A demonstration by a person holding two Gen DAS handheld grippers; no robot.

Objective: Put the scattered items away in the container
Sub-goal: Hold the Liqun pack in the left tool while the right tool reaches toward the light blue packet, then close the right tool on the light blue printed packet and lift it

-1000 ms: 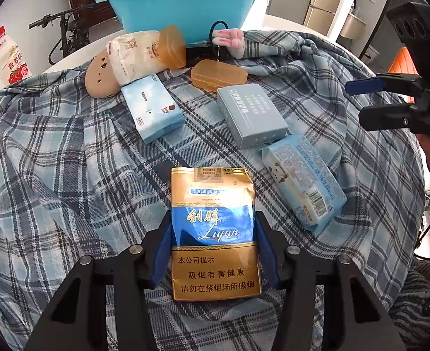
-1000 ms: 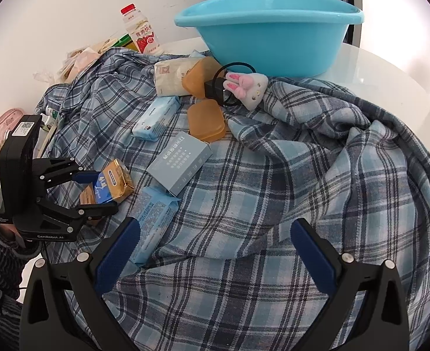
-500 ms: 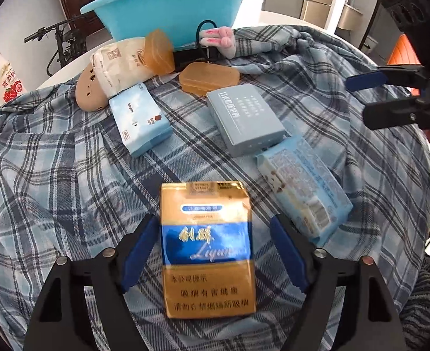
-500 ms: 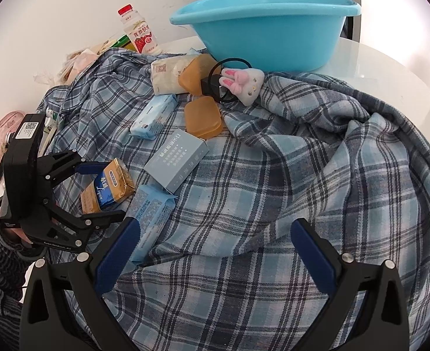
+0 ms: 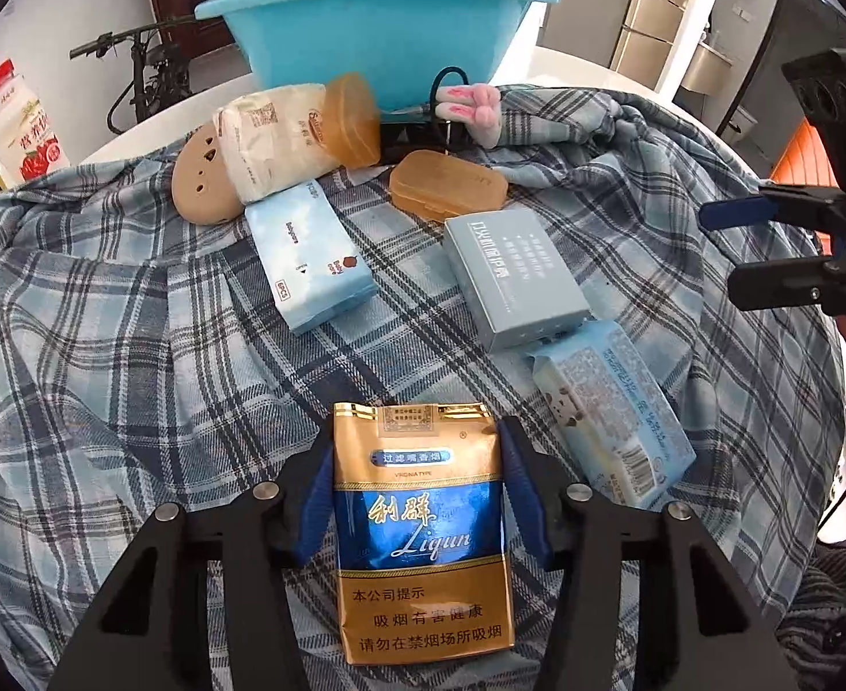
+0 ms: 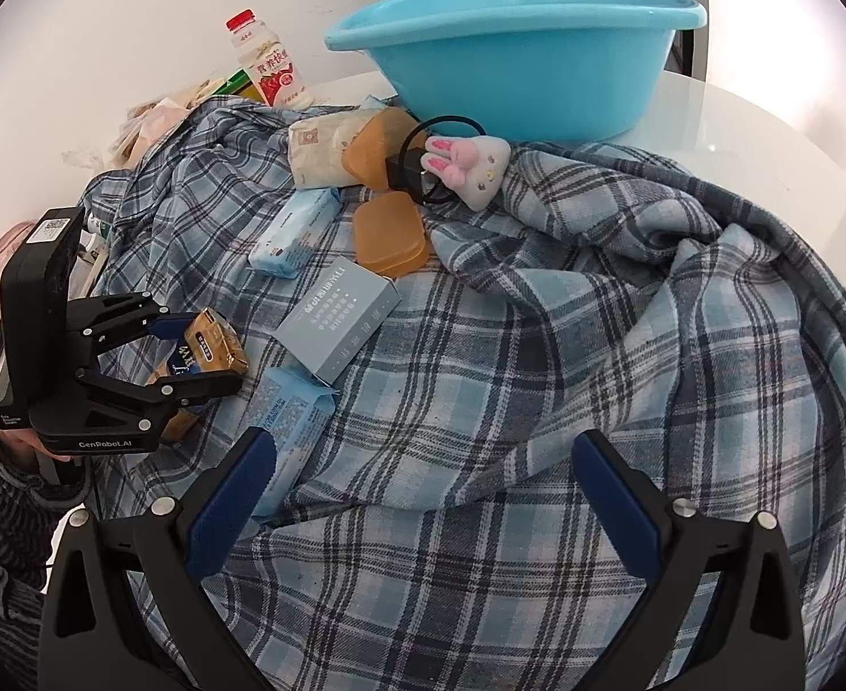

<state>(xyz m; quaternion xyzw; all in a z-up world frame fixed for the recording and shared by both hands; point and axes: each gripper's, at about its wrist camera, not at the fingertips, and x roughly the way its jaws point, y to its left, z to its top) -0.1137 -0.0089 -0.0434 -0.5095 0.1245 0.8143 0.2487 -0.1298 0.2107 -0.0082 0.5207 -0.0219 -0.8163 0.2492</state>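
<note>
Gripping a gold-and-blue cigarette pack (image 5: pixel 420 524) by its two long sides, the left gripper (image 5: pixel 414 495) is being held tilted steeply down over the plaid cloth (image 5: pixel 135 357), its blue pads (image 5: pixel 314 504) being pressed against the pack's edges after the jaws have just been closing onto it. In the right wrist view the same gripper (image 6: pixel 207 354) is being seen from the side at the left edge of the table, carried by a hand (image 6: pixel 19 437) in a striped sleeve (image 6: pixel 2 524), with the pack (image 6: pixel 212 345) angled upward between its fingers.

The right gripper (image 6: pixel 423 495) is being held tilted down over a bare stretch of the cloth (image 6: pixel 538 403), its jaws being kept wide apart with nothing between them.

The blue basin (image 5: pixel 376 37) is standing at the far side of the table, well apart from the held pack. Between the two, other items are being left lying on the cloth: a grey-blue box (image 5: pixel 512 276), a blue wipes packet (image 5: pixel 610 409) just beside the pack's right, a pale blue tissue pack (image 5: pixel 307 262), an amber case (image 5: pixel 448 184), a white pouch (image 5: pixel 276 144) and a plush rabbit (image 5: pixel 474 112) close to the basin's foot. A milk drink bottle (image 5: pixel 22 126) is standing off the cloth at the far left.
</note>
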